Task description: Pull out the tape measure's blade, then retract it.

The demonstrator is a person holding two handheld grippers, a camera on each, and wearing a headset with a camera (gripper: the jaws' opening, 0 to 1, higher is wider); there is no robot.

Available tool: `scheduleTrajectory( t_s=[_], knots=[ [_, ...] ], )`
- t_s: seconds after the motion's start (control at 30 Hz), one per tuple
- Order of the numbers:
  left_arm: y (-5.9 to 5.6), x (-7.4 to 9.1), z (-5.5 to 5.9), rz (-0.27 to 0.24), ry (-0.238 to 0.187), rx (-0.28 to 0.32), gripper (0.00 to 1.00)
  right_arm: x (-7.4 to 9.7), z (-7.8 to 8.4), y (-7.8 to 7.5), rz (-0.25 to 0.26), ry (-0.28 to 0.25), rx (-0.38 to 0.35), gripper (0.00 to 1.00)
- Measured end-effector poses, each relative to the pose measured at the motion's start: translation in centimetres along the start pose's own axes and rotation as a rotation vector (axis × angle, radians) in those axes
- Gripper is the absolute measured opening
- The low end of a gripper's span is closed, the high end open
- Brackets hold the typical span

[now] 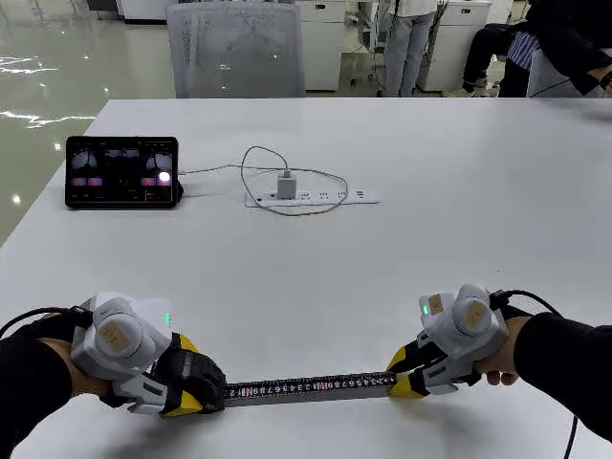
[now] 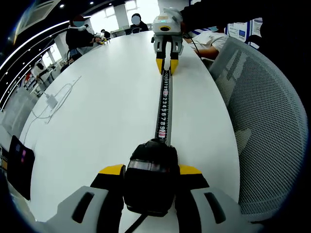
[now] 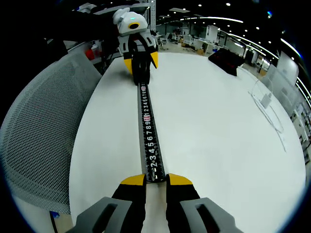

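A white table (image 1: 430,258) takes up most of the head view, with a grey chair (image 1: 236,48) behind its far edge at the top centre. A mesh chair back (image 2: 262,111) curves down the right of the left gripper view and down the left of the right gripper view (image 3: 43,126). People stand and sit along the top right of the head view.

In the upper left of the head view a black tablet (image 1: 121,172) lies with its screen lit. To its right, at upper centre, is a white power strip (image 1: 316,197) with a white charger (image 1: 287,184) plugged in, and a thin cable (image 1: 258,158) loops around them toward the tablet.

Along the bottom of the head view the tape measure's blade (image 1: 311,386) is pulled out and lies flat on the table, stretched straight between the two grippers with its numbers facing up. In the left gripper view it runs up the centre (image 2: 163,104), and likewise in the right gripper view (image 3: 148,131).

The left gripper (image 1: 191,378), at lower left, has its yellow-tipped jaws clamped on the black tape measure case (image 1: 201,375), which sits between them at the bottom of its own view (image 2: 150,174). The right gripper (image 1: 402,374), at lower right, has its jaws pinched on the blade's free end, seen at the bottom of its own view (image 3: 156,180).
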State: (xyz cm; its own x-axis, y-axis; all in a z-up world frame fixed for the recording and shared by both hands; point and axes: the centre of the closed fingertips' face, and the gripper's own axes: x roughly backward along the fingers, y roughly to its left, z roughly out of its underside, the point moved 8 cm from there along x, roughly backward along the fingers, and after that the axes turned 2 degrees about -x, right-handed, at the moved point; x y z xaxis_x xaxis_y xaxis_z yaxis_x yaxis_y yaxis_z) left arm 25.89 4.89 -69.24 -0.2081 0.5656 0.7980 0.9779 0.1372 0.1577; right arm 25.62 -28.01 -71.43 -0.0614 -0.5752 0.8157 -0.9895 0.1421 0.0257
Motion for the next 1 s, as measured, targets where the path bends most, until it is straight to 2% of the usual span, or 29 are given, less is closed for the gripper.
scheduleTrajectory(
  t_s=[0.27,0.37,0.6,0.67,0.8,1.0],
  knots=[
    [0.2,-0.1,-0.2,0.028,0.019,-0.001,0.36,0.0,-0.3,0.0,-0.013,0.049,0.036,0.12],
    [0.6,0.0,-0.2,0.004,0.030,-0.003,0.44,0.0,-0.3,0.0,-0.014,0.059,0.041,0.12],
    [0.5,0.9,-0.9,0.028,0.023,0.026,0.49,0.3,-0.3,-0.1,-0.011,0.079,0.053,0.16],
    [0.4,1.1,-0.8,0.036,0.033,0.046,0.52,0.5,-0.4,-0.1,-0.014,0.079,0.051,0.19],
    [-0.1,1.5,-1.0,0.075,0.004,0.063,0.55,0.6,-0.5,0.0,-0.013,0.094,0.060,0.24],
    [-0.5,1.6,-0.8,0.083,0.003,0.073,0.60,0.6,-0.7,0.5,-0.018,0.099,0.057,0.32]
  ],
)
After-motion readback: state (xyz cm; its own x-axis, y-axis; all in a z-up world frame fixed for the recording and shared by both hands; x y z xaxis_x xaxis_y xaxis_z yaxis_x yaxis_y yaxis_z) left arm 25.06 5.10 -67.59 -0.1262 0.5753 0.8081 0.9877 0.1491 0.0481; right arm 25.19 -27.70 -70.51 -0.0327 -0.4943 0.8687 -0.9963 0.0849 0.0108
